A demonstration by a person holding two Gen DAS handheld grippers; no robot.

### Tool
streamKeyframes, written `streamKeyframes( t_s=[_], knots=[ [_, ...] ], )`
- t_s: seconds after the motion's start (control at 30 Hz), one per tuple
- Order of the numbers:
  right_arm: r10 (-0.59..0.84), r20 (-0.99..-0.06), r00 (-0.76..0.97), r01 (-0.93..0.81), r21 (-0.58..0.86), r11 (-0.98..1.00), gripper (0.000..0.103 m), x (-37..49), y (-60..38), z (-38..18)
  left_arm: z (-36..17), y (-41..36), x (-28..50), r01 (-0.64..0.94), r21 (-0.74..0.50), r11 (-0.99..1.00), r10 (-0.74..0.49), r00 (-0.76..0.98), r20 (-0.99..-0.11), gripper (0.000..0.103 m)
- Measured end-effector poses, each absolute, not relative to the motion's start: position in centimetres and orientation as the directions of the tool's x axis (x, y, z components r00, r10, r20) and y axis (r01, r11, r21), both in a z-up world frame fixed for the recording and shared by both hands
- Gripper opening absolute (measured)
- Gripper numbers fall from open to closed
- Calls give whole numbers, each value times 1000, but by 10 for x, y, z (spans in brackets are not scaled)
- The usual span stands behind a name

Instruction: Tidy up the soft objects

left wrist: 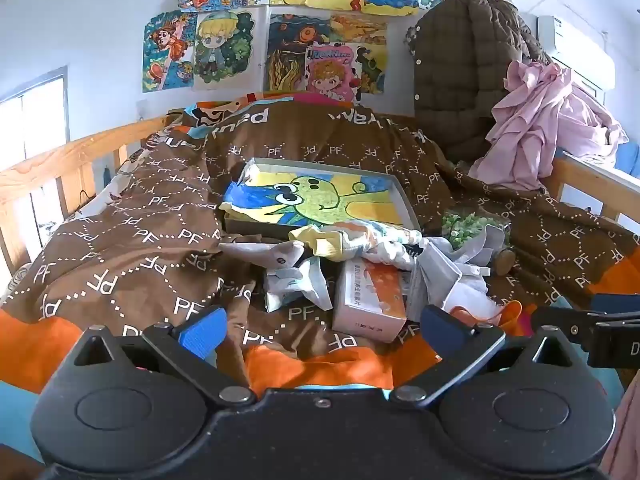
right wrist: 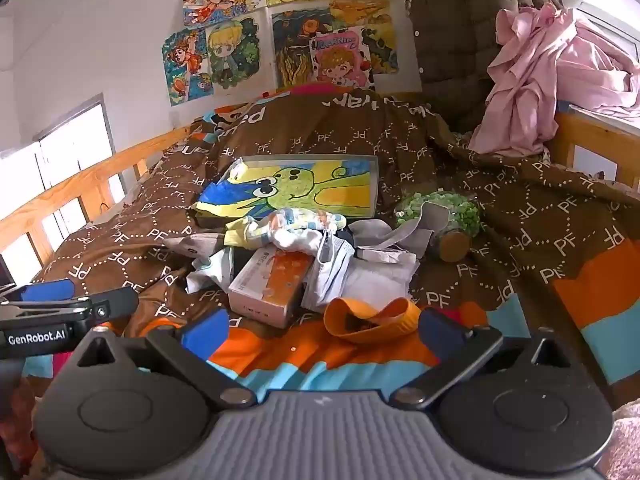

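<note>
While both the left gripper (left wrist: 322,330) and the right gripper (right wrist: 322,330) hang with jaws spread wide and nothing between them, the heap of soft objects (right wrist: 304,240) lies mid-bed on the brown quilt (right wrist: 520,208), its long axis running left to right. It comprises crumpled socks and grey-white cloths around an orange-and-white box (right wrist: 270,286), with an orange sock (right wrist: 372,318) nearest, its open mouth facing the right gripper.

Drawings (left wrist: 280,32) on the wall, wooden rail (left wrist: 72,156), air conditioner (left wrist: 576,48).

Bed under brown quilt (left wrist: 132,240), shallow picture box (left wrist: 320,196), sock pile (left wrist: 352,244), orange carton (left wrist: 372,300)
</note>
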State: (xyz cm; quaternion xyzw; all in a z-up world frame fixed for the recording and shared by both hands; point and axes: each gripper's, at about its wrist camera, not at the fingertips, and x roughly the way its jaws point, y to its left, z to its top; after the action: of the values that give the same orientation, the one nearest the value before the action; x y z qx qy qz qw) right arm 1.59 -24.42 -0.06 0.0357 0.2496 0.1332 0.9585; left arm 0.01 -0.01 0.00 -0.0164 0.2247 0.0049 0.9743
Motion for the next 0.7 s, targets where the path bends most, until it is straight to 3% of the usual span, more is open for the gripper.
streamKeyframes(
  t_s=[0.7],
  knots=[
    [287, -472, 834, -239, 162, 958, 103, 17, -246, -2, -2, -1, 0, -18, -35, 999, 0, 896, -444, 102]
  ],
)
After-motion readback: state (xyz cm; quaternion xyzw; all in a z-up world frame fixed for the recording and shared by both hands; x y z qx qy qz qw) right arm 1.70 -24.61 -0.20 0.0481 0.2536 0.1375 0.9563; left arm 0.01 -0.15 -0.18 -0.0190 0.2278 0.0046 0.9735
